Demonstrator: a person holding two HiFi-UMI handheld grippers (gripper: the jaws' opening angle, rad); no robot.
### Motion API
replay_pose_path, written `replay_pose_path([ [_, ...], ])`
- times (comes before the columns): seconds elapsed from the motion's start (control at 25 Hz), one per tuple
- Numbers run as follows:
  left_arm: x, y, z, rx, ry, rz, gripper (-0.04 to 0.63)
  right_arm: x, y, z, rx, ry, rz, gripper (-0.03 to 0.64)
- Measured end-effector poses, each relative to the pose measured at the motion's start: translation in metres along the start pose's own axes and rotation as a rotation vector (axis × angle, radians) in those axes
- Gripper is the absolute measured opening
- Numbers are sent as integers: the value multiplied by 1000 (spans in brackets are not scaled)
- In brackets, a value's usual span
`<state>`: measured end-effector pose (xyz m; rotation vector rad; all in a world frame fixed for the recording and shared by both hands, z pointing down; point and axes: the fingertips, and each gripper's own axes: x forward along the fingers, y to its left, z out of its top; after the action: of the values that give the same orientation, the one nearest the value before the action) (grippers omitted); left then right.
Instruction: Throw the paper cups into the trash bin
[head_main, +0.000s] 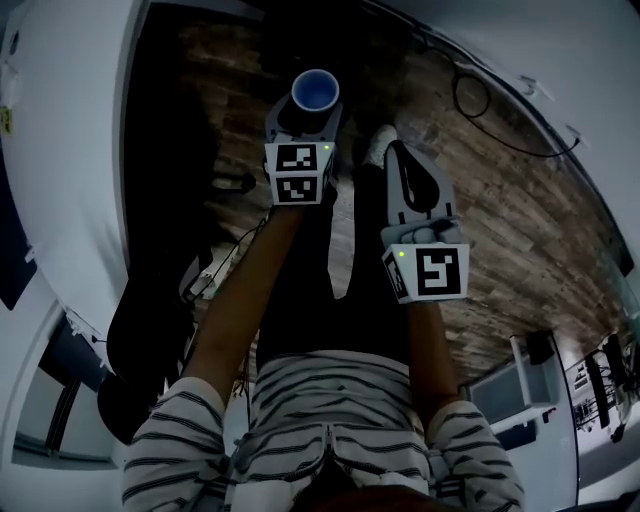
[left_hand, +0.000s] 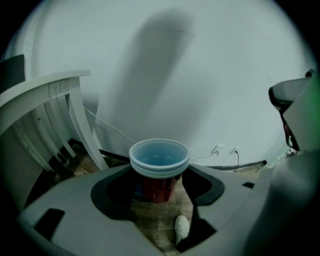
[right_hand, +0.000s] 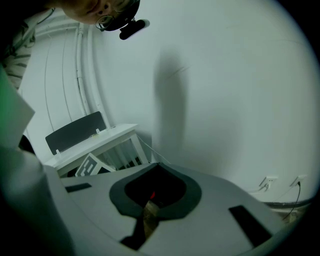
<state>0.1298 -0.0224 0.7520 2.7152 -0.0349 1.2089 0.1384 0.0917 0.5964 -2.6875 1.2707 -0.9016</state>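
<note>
Two tongs are in view and one paper cup (head_main: 315, 91). The cup is red outside and pale blue inside, and its rim looks layered, so whether more cups are nested in it cannot be told. The left tongs (head_main: 305, 120) are clenched on the cup's sides just under the rim and hold it upright, mouth up, in the air over the floor. The right tongs (right_hand: 157, 167), just right of the cup and a little nearer the person, are pressed together with nothing in them; only a thin slit shows between the jaws. One white shoe (head_main: 378, 146) stands on the floor, below and just right of the cup. The floor (head_main: 520, 200) is dark wood plank, with one looped black cable (head_main: 478, 98) lying well right of the cup. A plain white wall (left_hand: 200, 75) rises behind the cup and carries two sockets (left_hand: 218, 148) low down to its right. A white table (left_hand: 42, 87) stands left of the cup, cut off at the picture's edge. The room is dim, and the dark shapes under the table cannot be made out.
</note>
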Motion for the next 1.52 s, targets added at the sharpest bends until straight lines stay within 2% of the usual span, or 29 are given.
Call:
replay_pose_path([
  [0.2, 25, 9, -25, 5, 57, -4, 305, 8, -8, -11, 17, 3, -20, 9],
  [0.4, 54, 10, -43, 45, 88, -25, 305, 17, -14, -21, 26, 7, -31, 9],
  [0.72, 97, 23, -75, 21, 127, -40, 304, 27, -20, -34, 41, 14, -49, 9],
  [0.84, 113, 31, -85, 41, 153, -29, 305, 34, -22, -39, 47, 18, -47, 9],
  [1.12, 146, 37, -105, 65, 184, -40, 305, 47, -17, -52, 49, 31, -22, 9],
  [1.52, 183, 49, -122, 57, 236, -33, 305, 54, -23, -63, 70, 39, -31, 9],
])
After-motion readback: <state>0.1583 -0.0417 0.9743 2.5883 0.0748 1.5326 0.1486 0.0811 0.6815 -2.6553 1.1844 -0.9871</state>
